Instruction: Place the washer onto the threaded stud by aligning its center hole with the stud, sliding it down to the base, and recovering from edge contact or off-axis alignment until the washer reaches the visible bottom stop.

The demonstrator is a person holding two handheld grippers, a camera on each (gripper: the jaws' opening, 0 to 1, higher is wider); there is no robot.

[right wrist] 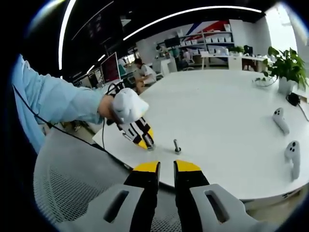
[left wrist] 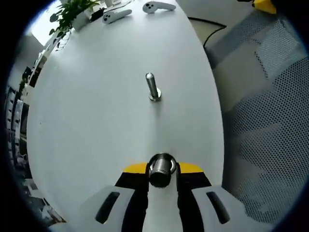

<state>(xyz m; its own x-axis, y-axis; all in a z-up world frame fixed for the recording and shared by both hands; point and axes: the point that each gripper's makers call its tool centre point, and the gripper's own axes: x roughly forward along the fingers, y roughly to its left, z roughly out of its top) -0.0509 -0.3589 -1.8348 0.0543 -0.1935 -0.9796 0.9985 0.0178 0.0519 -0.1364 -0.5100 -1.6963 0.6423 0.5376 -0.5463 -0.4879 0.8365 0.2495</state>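
A: How far along is it?

B: Early, I'd judge; the washer (left wrist: 161, 166) is not on the stud (left wrist: 153, 88) yet. In the left gripper view the left tool (left wrist: 162, 175) has its jaws drawn in on the washer, which stands on edge between the yellow tips with its hole facing the camera; the stud stands upright on the white worktop (left wrist: 96, 125) ahead, well apart from the washer, and its shank looks bare down to the base.

A: So what is left?

B: Nearly everything; bring the washer over the stud's top, turn it flat so the hole lines up, slide it down to the bottom stop.

A: And from the other side?

B: In the right gripper view, going left to right: a person's sleeve (right wrist: 58, 104), then their hand (right wrist: 126, 106) holding the left tool (right wrist: 146, 143) low over the worktop (right wrist: 227, 111); its yellow tips point down just beside the stud (right wrist: 176, 146), to its left; the washer is too small to make out there.

A: The right tool?

B: The right tool (right wrist: 166, 169) sits off the worktop's near edge, jaws almost together with a thin gap; it holds and touches nothing.

A: Anything else about?

B: Two white controllers (right wrist: 286, 140) and a potted plant (right wrist: 286, 67) at the far right, well clear of the stud.
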